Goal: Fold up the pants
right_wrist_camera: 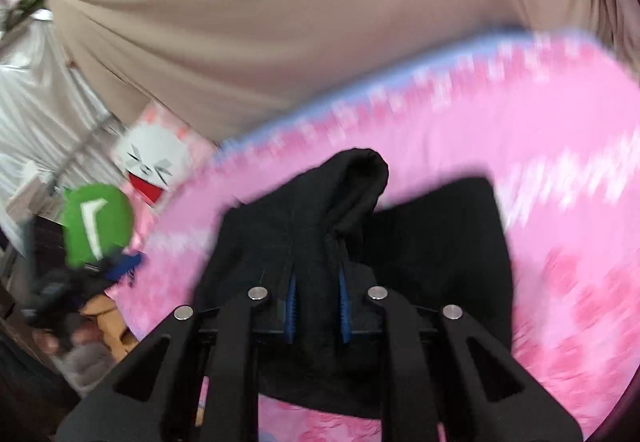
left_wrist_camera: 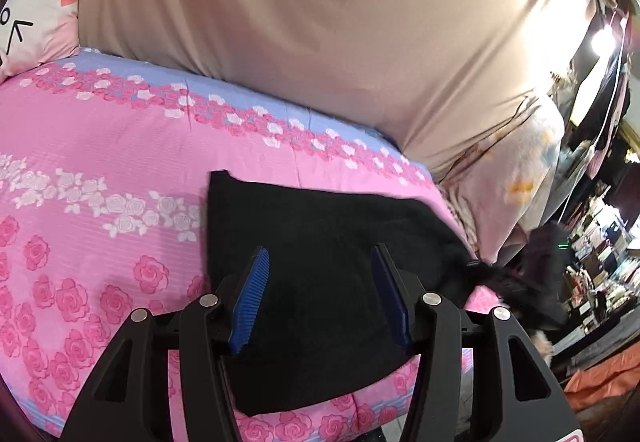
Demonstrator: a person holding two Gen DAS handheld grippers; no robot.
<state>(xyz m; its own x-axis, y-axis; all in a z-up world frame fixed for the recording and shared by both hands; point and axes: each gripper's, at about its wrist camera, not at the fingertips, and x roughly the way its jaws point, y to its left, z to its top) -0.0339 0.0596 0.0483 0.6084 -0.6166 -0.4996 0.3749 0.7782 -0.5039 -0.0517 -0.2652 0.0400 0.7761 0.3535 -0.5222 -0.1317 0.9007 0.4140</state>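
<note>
The black pants (left_wrist_camera: pixel 320 242) lie on a pink floral bedspread (left_wrist_camera: pixel 100 169). My left gripper (left_wrist_camera: pixel 320 262) hovers just above the pants with its blue-padded fingers (left_wrist_camera: pixel 252 298) spread wide, holding nothing. In the right wrist view, my right gripper (right_wrist_camera: pixel 318 286) is shut on a bunched fold of the black pants (right_wrist_camera: pixel 344 209), which rises in a hump between the blue pads (right_wrist_camera: pixel 291 306). The rest of the pants (right_wrist_camera: pixel 440 242) spreads flat on the bedspread (right_wrist_camera: pixel 520 145) behind. That view is motion-blurred.
A beige cloth backdrop (left_wrist_camera: pixel 300 1) hangs behind the bed. A white cartoon pillow (left_wrist_camera: pixel 36 1) sits at the bed's head; it also shows in the right wrist view (right_wrist_camera: pixel 152 161) beside a green plush (right_wrist_camera: pixel 96 226). A pale floral quilt (left_wrist_camera: pixel 520 169) and cluttered shelves (left_wrist_camera: pixel 600 250) lie off the bed's right edge.
</note>
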